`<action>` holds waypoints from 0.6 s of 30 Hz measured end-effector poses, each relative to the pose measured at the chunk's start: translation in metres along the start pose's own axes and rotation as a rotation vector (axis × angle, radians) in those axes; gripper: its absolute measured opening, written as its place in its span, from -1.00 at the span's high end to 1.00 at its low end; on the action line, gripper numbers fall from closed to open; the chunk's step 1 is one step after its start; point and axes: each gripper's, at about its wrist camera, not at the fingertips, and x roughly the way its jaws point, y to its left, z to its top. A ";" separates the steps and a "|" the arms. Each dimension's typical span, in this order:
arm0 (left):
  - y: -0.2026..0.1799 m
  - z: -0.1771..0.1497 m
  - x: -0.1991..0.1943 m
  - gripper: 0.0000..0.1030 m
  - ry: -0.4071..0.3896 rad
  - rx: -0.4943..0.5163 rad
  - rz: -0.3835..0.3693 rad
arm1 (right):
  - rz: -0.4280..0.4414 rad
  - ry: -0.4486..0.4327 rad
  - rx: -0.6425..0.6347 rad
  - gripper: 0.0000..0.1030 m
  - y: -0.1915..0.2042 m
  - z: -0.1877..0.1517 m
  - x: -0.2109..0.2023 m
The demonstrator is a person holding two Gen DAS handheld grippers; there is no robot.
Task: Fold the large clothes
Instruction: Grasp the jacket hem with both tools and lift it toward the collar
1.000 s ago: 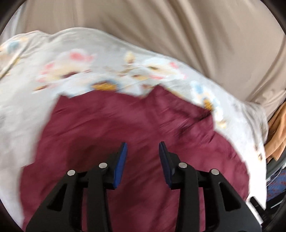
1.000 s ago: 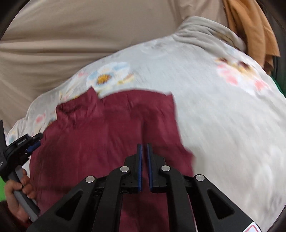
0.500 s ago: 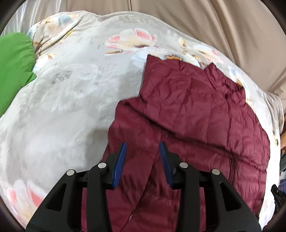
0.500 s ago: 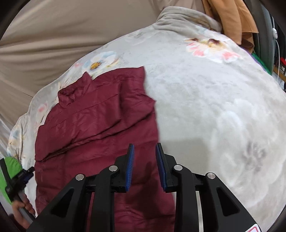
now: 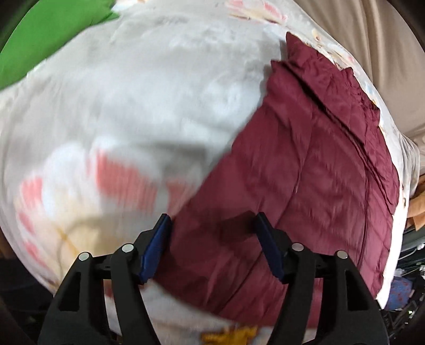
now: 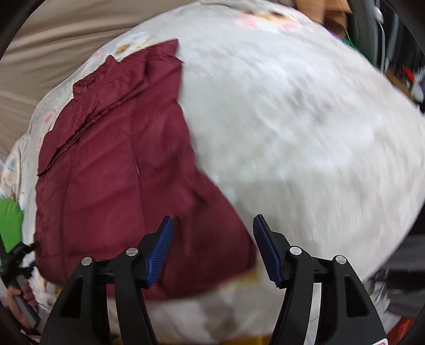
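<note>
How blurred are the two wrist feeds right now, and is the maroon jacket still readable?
Left wrist view: the floral bedspread is heavily motion-smeared, while the maroon jacket keeps visible quilting seams and the left gripper stays sharp. Right wrist view: the bedspread is streaked, the jacket is sharper towards its collar than near the right gripper. Both bulge from fisheye distortion.

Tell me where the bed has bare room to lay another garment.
Free: floral blanket right of the maroon jacket, and between the jacket and the green cloth. Crowded: the far right edge near the orange clothes.
</note>
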 end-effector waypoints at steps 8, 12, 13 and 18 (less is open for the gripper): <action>0.000 -0.008 0.001 0.51 0.001 0.023 -0.073 | 0.089 0.017 0.055 -0.21 -0.005 -0.004 0.013; -0.001 -0.012 -0.020 0.87 -0.031 0.033 -0.083 | 0.188 0.038 0.075 0.81 -0.006 0.007 0.015; -0.004 -0.014 -0.029 0.90 -0.043 0.049 -0.086 | 0.191 0.016 0.063 0.84 -0.004 0.008 0.008; -0.013 -0.017 -0.065 0.93 -0.020 0.116 -0.140 | 0.151 -0.142 0.030 0.91 0.010 -0.003 -0.045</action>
